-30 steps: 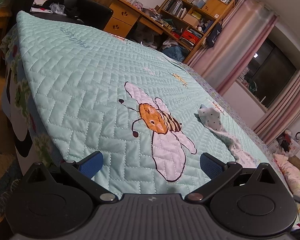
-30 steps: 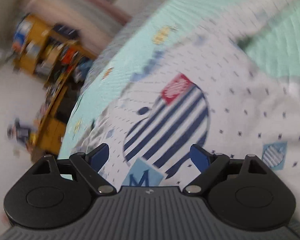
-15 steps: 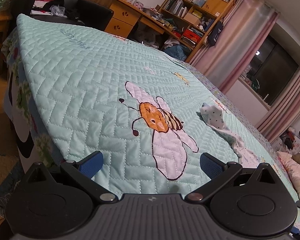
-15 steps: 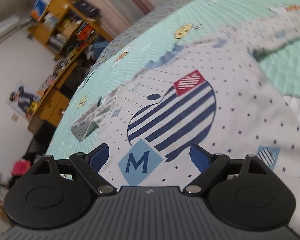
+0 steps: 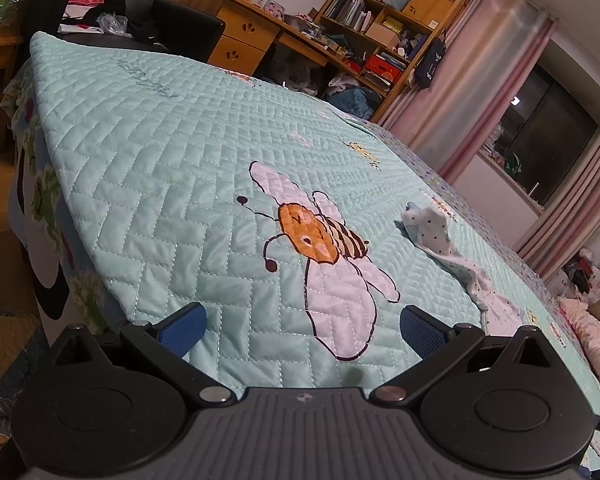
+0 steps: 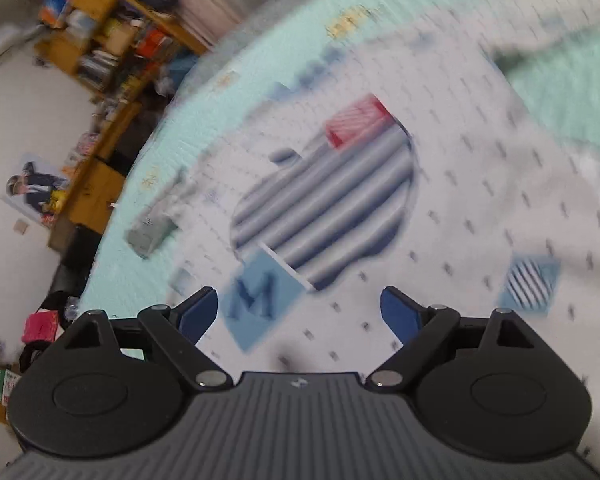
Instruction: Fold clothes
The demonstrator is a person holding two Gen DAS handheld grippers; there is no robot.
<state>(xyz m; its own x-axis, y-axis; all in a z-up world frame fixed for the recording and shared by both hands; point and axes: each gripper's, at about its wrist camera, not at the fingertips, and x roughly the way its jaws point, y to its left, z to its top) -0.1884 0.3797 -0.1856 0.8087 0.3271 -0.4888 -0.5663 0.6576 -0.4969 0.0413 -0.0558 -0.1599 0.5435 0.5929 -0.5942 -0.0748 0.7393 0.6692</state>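
Note:
A white garment (image 6: pixel 480 200) with small dark dots, a navy-striped patch, a red square and a blue "M" square lies spread on the mint quilted bedspread (image 6: pixel 284 40). My right gripper (image 6: pixel 300 312) hovers just above it, open, nothing between its blue pads; this view is blurred. In the left wrist view one sleeve of the garment (image 5: pixel 440 236) reaches across the bedspread (image 5: pixel 160 152) at the right. My left gripper (image 5: pixel 300 328) stands open over the bee picture (image 5: pixel 320 236), apart from the sleeve.
The bed's near-left edge (image 5: pixel 72 216) drops to the floor. A wooden desk (image 5: pixel 252 28) and bookshelf (image 5: pixel 388 16) stand beyond the bed, pink curtains (image 5: pixel 480 80) and a dark window at right. A black chair (image 5: pixel 172 24) with clothes sits at the far left.
The right wrist view has swung over the garment, so the striped patch sits higher and more to the right in the frame. The left gripper and the sleeve are where they were.

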